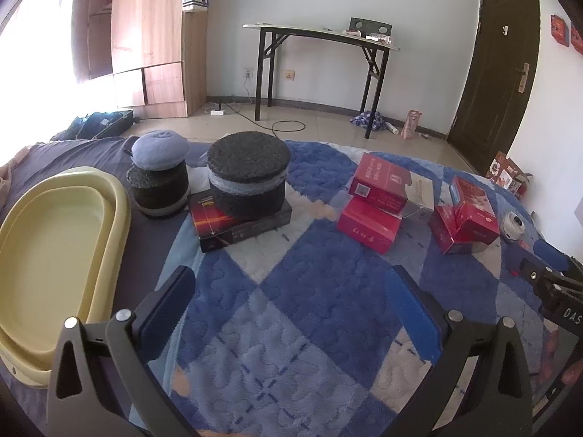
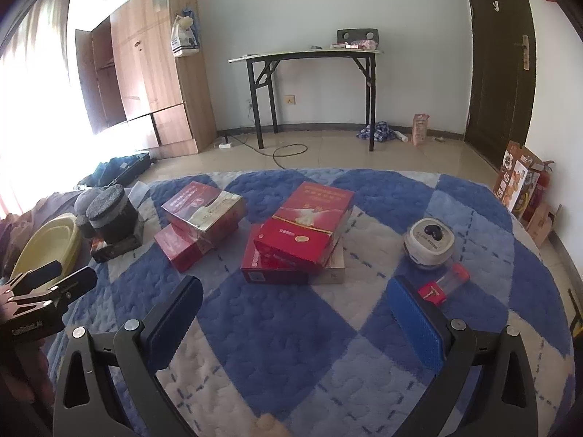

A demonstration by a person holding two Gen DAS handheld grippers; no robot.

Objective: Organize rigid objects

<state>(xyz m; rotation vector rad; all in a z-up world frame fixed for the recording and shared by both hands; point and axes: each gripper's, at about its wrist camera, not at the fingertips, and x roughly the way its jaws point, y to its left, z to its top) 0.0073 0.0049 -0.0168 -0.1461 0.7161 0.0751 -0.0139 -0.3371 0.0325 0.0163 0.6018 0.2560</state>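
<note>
On the blue and white blanket (image 1: 291, 327) lie several red boxes (image 1: 375, 189) (image 2: 302, 233) in two small stacks. A dark box (image 1: 240, 222) carries a round black foam-topped container (image 1: 247, 178); beside it stands a smaller one with a blue cap (image 1: 158, 178). A white round jar (image 2: 430, 244) and a small clear bottle with a red cap (image 2: 452, 278) sit at the right. My left gripper (image 1: 291, 295) hovers open above bare blanket, short of the dark box. My right gripper (image 2: 295, 302) is open too, just before the nearer red stack.
A yellow oval basin (image 1: 54, 255) rests at the blanket's left edge. Beyond the blanket lie tiled floor, a folding table (image 1: 320, 36), a wooden wardrobe (image 1: 145, 36) and a dark door (image 1: 499, 54). Cartons (image 2: 521, 182) stand by the right wall.
</note>
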